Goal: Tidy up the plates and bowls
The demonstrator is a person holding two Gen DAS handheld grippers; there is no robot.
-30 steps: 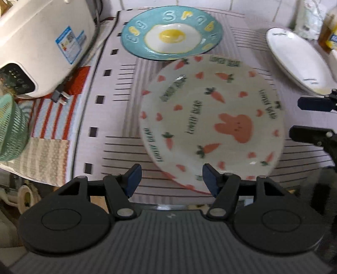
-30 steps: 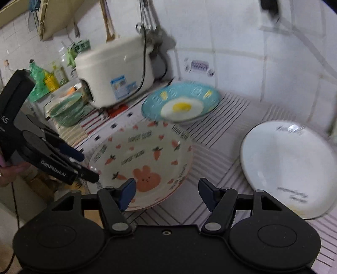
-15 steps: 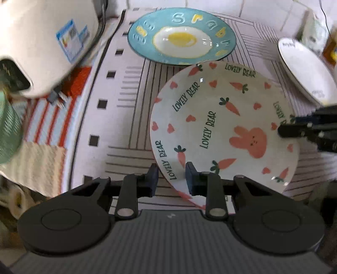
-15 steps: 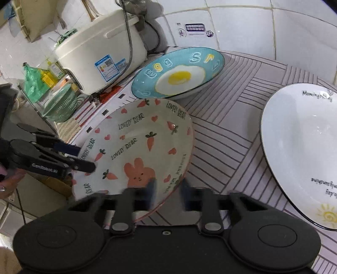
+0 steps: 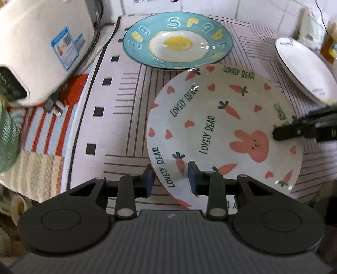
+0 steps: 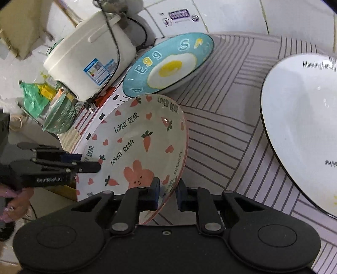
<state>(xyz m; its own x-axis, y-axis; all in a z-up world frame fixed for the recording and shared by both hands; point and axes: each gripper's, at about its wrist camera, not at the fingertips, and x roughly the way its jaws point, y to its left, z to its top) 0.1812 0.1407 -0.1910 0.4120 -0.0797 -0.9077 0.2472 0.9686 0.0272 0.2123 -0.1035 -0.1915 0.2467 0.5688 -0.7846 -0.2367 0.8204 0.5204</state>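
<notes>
A white bunny-and-carrot plate [image 5: 221, 126] marked "LOVELY BEAR" is held a little above the striped mat. My left gripper [image 5: 170, 179] is shut on its near rim. My right gripper [image 6: 167, 191] is shut on the opposite rim, and the plate [image 6: 137, 143] fills the left of that view. The right gripper's fingers [image 5: 294, 132] show at the plate's right edge in the left wrist view. A blue fried-egg plate [image 5: 178, 40] lies behind it on the mat. A white oval plate [image 6: 301, 126] lies to the right.
A white rice cooker [image 5: 40, 48] stands at the back left with its plug [image 5: 53, 105] on a striped cloth. A green basket [image 6: 59, 113] sits beside the cooker. The tiled wall [image 6: 242, 14] runs behind the mat [image 6: 227, 130].
Both grippers closed from open onto the bunny plate's opposite rims. The plate has lifted and tilted slightly, and both cameras have moved closer to it.
</notes>
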